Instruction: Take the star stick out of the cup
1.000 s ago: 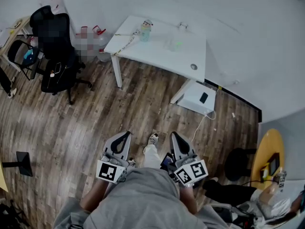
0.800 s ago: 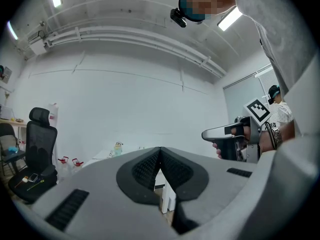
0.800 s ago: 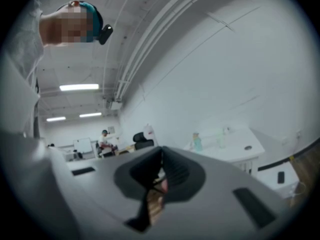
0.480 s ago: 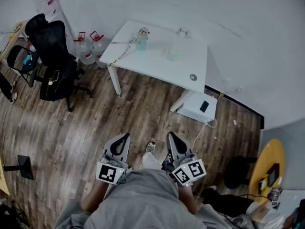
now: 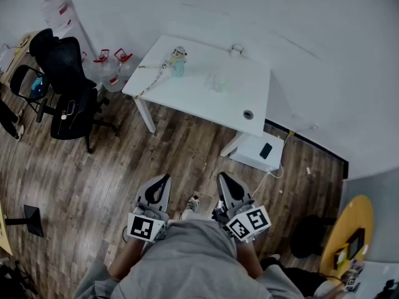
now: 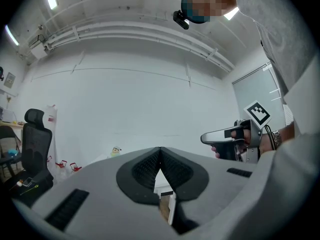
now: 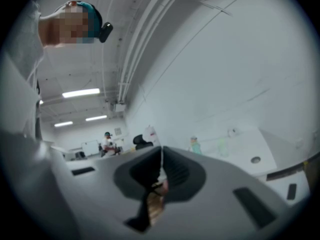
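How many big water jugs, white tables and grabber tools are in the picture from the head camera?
Water jugs: 2 (one, one)
White table: 1
Grabber tools: 2 (left gripper, right gripper)
Total: 5

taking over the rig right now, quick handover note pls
Left gripper: shut, empty, far short of the table.
Right gripper: shut, empty, beside the left one.
Cup: upright on the white table across the wooden floor. There is something green in it, too small to confirm as the star stick.
Done: nothing yet.
Left: walk up, grip the stick, lift it out.
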A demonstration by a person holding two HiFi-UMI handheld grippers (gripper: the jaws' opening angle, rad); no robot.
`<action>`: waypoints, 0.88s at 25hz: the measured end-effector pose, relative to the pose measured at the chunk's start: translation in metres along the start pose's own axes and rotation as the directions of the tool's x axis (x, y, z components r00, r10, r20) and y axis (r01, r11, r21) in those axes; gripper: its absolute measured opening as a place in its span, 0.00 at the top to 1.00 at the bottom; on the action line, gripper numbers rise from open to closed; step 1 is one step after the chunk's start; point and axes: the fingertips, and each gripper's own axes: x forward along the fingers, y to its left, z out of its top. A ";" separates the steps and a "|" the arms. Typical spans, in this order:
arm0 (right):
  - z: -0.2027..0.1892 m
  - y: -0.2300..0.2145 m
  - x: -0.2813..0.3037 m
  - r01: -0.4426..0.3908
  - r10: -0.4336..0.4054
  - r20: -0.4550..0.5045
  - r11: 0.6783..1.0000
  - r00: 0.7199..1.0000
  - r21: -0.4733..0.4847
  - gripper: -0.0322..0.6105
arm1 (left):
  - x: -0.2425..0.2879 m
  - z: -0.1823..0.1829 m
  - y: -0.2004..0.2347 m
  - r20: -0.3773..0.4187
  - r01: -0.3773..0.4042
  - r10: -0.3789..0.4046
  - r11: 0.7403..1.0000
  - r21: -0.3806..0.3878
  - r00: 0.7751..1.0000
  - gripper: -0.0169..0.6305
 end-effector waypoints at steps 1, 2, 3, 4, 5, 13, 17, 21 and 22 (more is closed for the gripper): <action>0.004 -0.008 0.002 -0.002 0.002 0.002 1.000 1.000 -0.003 0.89 | 0.008 0.000 -0.002 0.001 -0.002 0.002 1.000 0.001 1.000 0.93; 0.007 -0.015 0.003 -0.001 0.001 0.004 1.000 1.000 -0.005 0.89 | 0.015 0.000 -0.005 0.000 -0.003 0.003 1.000 0.000 1.000 0.93; 0.010 -0.022 0.005 -0.001 0.001 0.007 1.000 1.000 -0.006 0.89 | 0.022 0.001 -0.007 0.000 -0.005 0.005 1.000 -0.002 1.000 0.93; 0.013 -0.029 0.006 -0.001 0.001 0.008 1.000 1.000 -0.005 0.89 | 0.029 0.001 -0.008 0.001 -0.005 0.005 1.000 -0.002 1.000 0.93; 0.015 -0.035 0.008 -0.002 0.002 0.009 1.000 1.000 -0.005 0.89 | 0.034 0.001 -0.010 0.001 -0.006 0.006 1.000 -0.002 1.000 0.93; 0.018 -0.069 0.012 0.009 -0.009 0.002 1.000 1.000 0.011 0.89 | 0.071 0.002 -0.019 -0.005 0.009 -0.009 1.000 0.014 1.000 0.93; 0.021 -0.085 0.015 0.019 -0.019 -0.002 1.000 1.000 0.025 0.89 | 0.088 0.004 -0.019 -0.007 0.009 -0.009 1.000 0.014 1.000 0.93; 0.026 -0.099 0.019 0.028 -0.028 0.000 0.999 1.000 0.017 0.89 | 0.103 0.001 -0.018 -0.013 0.015 -0.015 1.000 0.018 1.000 0.93; 0.028 -0.102 0.020 0.034 -0.034 0.000 0.999 0.999 0.017 0.89 | 0.107 0.001 -0.018 -0.014 0.018 -0.018 1.000 0.014 1.000 0.93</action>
